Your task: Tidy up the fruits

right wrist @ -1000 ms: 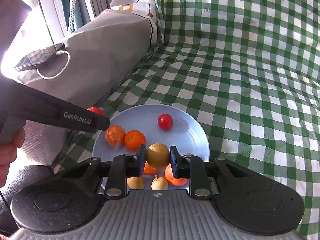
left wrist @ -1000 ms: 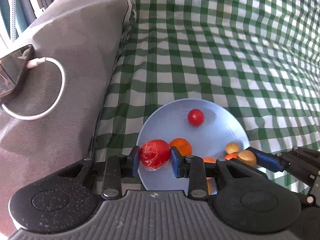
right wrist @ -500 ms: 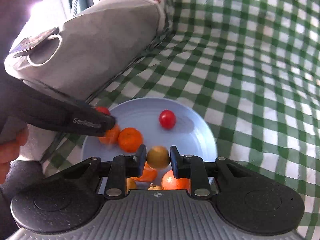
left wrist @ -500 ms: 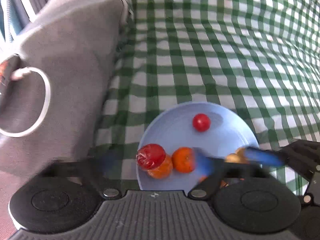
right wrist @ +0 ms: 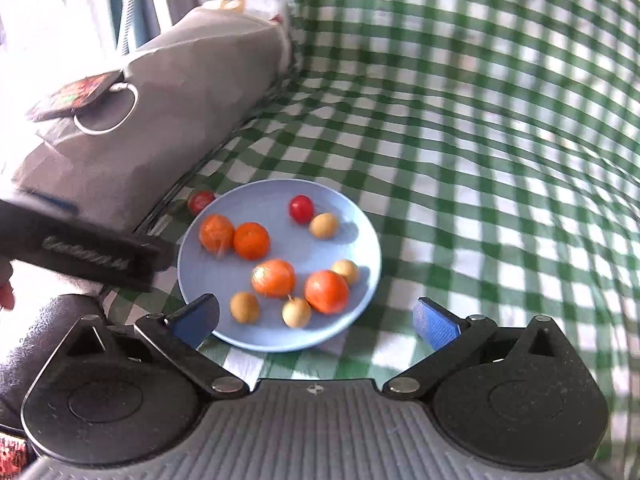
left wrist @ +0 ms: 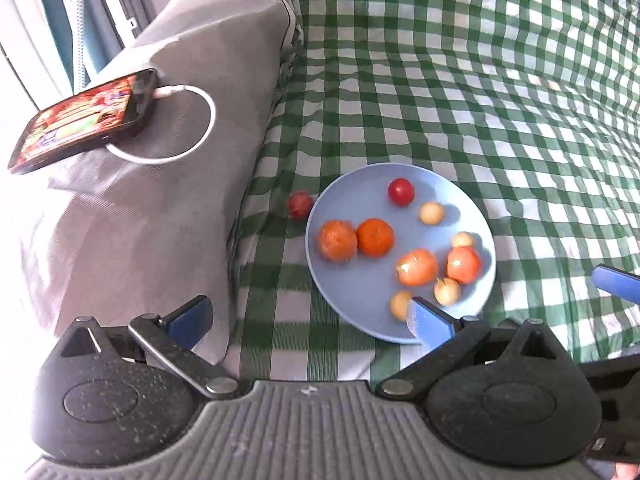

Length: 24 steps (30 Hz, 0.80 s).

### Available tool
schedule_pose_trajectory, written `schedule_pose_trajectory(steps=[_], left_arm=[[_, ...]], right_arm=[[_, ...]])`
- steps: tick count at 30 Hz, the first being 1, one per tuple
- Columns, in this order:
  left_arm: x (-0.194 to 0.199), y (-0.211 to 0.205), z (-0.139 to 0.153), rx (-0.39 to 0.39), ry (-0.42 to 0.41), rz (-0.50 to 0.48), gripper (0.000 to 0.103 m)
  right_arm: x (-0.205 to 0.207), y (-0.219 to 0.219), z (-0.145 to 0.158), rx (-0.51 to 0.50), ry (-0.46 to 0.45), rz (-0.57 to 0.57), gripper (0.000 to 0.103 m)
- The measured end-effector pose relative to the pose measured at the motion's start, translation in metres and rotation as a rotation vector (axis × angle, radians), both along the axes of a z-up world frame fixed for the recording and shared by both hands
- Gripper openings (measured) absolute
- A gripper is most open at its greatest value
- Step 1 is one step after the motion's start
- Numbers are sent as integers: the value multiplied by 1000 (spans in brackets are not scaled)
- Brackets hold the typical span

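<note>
A light blue plate (left wrist: 356, 204) (right wrist: 360, 248) lies on the green checked cloth. It holds several fruits: two oranges (left wrist: 375, 237) (right wrist: 251, 240), two orange-red fruits (left wrist: 417, 267) (right wrist: 326, 291), a small red fruit (left wrist: 401, 191) (right wrist: 301, 208) and several small tan fruits (left wrist: 432, 213) (right wrist: 323, 225). A wrapped red fruit (left wrist: 300, 205) (right wrist: 201, 201) lies on the cloth just left of the plate. My left gripper (left wrist: 308, 320) is open and empty, near the plate's front left. My right gripper (right wrist: 316, 320) is open and empty over the plate's front edge.
A grey cushion (left wrist: 168, 184) (right wrist: 152, 136) runs along the left, with a phone (left wrist: 84, 120) and white cable on top. The left gripper's body (right wrist: 92, 256) shows at the left of the right wrist view. Checked cloth (left wrist: 500, 100) spreads behind and right.
Both grippers have opened and pulled back. The tan fruit now lies on the plate. The wrapped red fruit left my left gripper and now lies on the cloth beside the plate.
</note>
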<state>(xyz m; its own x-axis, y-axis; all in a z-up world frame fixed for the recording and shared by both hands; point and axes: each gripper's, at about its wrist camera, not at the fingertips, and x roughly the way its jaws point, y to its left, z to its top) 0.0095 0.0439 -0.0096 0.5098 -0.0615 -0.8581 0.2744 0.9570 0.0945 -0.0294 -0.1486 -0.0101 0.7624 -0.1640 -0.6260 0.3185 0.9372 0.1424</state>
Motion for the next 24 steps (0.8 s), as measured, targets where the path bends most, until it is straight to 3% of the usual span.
schedule_pose_trajectory(steps=[7,24], left_arm=[[-33,4,19,-12,-47,-4,103],[-65,11,32,-15,-99,-19,103]], right_arm=[[-44,21,13,-50,-77,-96,102],[-70,49,23,-98,-118,-90,102]])
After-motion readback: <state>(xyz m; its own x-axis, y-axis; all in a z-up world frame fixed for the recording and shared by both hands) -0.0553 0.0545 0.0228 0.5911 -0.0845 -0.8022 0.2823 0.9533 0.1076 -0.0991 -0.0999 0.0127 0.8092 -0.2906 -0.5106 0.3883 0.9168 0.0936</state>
